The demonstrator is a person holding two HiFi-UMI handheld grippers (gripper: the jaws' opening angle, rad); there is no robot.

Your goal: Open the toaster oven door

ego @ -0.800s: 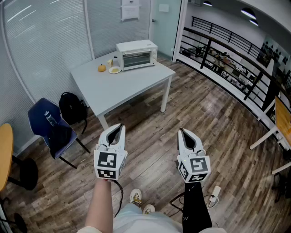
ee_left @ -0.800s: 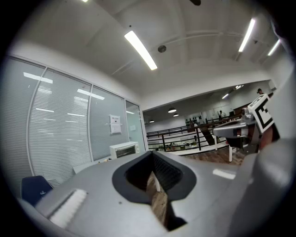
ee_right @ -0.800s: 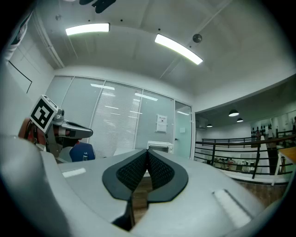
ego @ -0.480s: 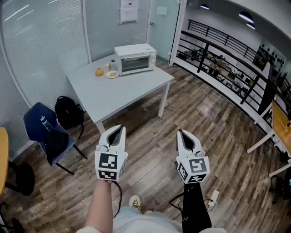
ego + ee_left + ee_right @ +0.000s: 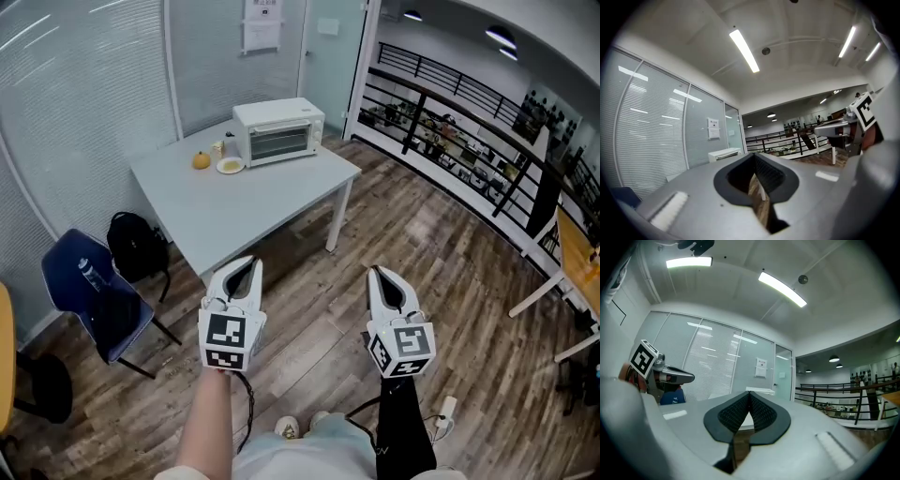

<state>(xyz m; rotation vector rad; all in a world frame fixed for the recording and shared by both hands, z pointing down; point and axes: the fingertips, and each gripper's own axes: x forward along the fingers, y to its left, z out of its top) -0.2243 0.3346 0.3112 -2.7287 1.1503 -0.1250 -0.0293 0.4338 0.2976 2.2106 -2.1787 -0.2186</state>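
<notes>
A white toaster oven stands at the far end of a grey table, its glass door shut. It also shows small and far in the left gripper view, toaster oven, and in the right gripper view, toaster oven. My left gripper and right gripper hang side by side over the wooden floor, well short of the table. Both have their jaws closed tip to tip with nothing between them.
An orange fruit and a small plate sit left of the oven. A blue chair with a black backpack stands left of the table. A black railing runs along the right, with glass walls behind.
The view has advanced slightly toward the table; the table and oven sit a bit lower and nearer in the head view. Both grippers keep their pose.
</notes>
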